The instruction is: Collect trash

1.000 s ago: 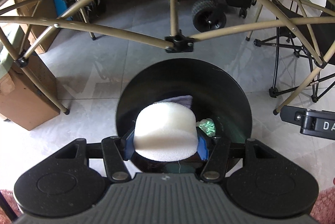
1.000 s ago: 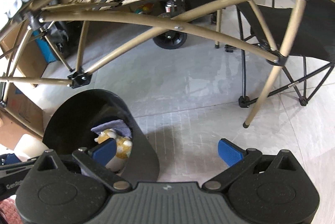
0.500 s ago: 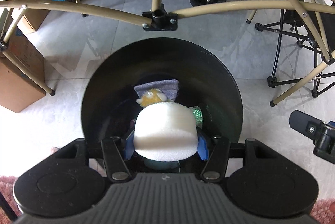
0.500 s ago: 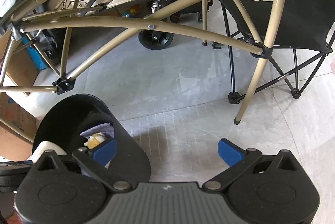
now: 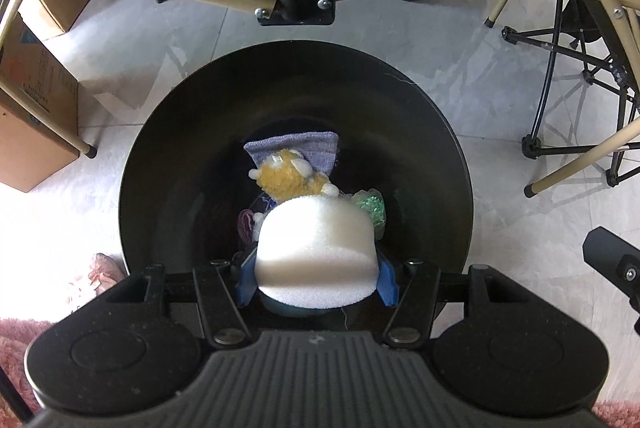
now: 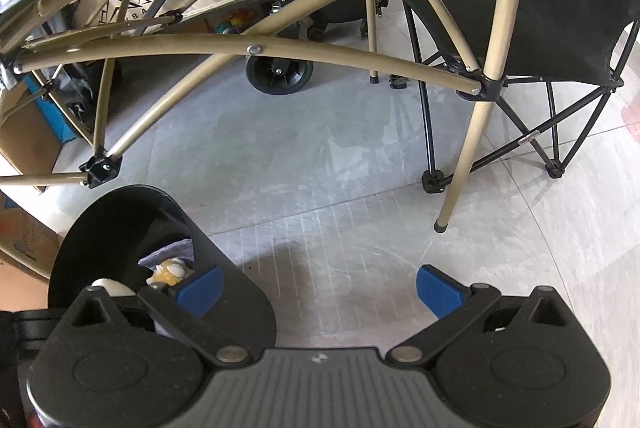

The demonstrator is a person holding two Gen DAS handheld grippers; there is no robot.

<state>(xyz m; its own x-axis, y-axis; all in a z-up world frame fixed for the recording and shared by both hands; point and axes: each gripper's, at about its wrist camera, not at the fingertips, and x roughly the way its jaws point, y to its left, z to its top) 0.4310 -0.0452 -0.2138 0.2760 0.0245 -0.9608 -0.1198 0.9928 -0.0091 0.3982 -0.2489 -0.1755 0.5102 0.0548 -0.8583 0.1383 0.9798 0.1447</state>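
The white foam block [image 5: 317, 252] looks soft and finely porous. The black bin [image 5: 192, 148] seems smooth plastic with a dull sheen. Inside lie a fuzzy plush toy [image 5: 290, 180] and a ribbed grey-purple cloth [image 5: 316, 148]. The floor tiles [image 6: 320, 164] are matt grey stone.

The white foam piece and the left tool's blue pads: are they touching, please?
Touching. The left wrist view shows the white foam piece clamped between both blue pads of the left tool, above the black bin.

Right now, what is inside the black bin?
A purple cloth, a yellow plush toy and green wrapping show. The held white foam block covers the rest.
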